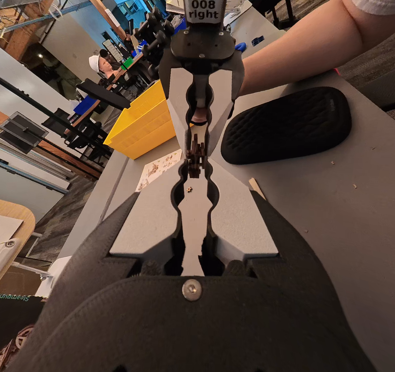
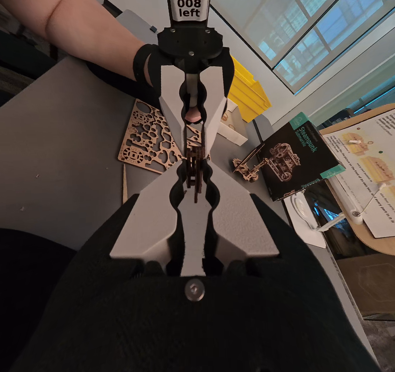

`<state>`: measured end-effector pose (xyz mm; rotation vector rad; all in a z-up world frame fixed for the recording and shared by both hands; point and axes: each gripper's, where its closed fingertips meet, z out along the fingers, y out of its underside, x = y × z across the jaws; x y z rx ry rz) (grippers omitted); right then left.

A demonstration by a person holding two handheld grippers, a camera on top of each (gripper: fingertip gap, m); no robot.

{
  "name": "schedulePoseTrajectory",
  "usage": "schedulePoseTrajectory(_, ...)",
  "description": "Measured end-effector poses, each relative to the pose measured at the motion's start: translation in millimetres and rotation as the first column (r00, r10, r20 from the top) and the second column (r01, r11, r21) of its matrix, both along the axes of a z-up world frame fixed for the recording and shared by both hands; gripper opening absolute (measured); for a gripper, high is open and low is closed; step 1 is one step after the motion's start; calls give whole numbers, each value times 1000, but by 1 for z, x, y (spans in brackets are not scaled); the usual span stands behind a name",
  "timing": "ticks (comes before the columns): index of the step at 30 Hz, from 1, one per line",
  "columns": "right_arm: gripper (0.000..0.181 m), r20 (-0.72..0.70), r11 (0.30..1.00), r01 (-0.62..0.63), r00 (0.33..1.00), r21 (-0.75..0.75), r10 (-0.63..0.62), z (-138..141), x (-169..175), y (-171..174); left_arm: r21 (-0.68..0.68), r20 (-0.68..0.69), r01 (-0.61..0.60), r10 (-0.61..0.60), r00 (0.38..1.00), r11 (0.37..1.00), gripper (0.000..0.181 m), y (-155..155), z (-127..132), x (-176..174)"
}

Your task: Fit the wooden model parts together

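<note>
A small cluster of dark wooden model parts (image 1: 194, 172) hangs in the air above the grey table (image 1: 320, 201), pinched from both ends. My left gripper (image 1: 195, 166) is shut on its near end. My right gripper (image 1: 195, 145) comes in from the opposite side, tip to tip, and is shut on the far end. In the right wrist view the wooden parts (image 2: 192, 176) sit between my right gripper (image 2: 193, 166) and the left gripper (image 2: 194, 151). How the parts join is hidden by the fingers.
A tiny loose wooden piece (image 1: 189, 189) and an instruction sheet (image 1: 158, 171) lie below the grippers. Yellow bins (image 1: 143, 126) and a black padded rest (image 1: 286, 126) flank them. A punched-out wooden sheet (image 2: 147, 141), a part-built model (image 2: 248, 169) and its dark box (image 2: 299, 156) are nearby. The tips of both grippers are at nearly the same place.
</note>
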<state>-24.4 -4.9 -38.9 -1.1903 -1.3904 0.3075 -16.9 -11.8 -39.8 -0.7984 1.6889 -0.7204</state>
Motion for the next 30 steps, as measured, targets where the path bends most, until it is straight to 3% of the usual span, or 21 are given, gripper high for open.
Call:
schedulePoseTrajectory(5, 12, 61, 999, 15, 998, 40, -17, -8, -1, 1, 96, -38, -17, 21, 999, 995, 12, 1, -9, 0)
schedulePoseTrajectory(7, 12, 22, 1000, 15, 1000, 23, -15, -5, -2, 3, 135, -18, -33, 35, 999, 990, 11, 2, -6, 1)
schedulePoseTrajectory(17, 12, 42, 999, 23, 999, 42, -25, -5, -4, 2, 72, -25, -15, 16, 1000, 997, 13, 2, -6, -1)
schedulePoseTrajectory(25, 12, 65, 999, 51, 997, 8, -52, -11, -4, 7, 177, -53, -70, 80, 995, 982, 10, 12, -17, 0)
schedulePoseTrajectory(30, 12, 58, 999, 38, 998, -28, -36, -16, -6, 7, 173, -80, -67, 82, 993, 983, 11, 12, -22, -1)
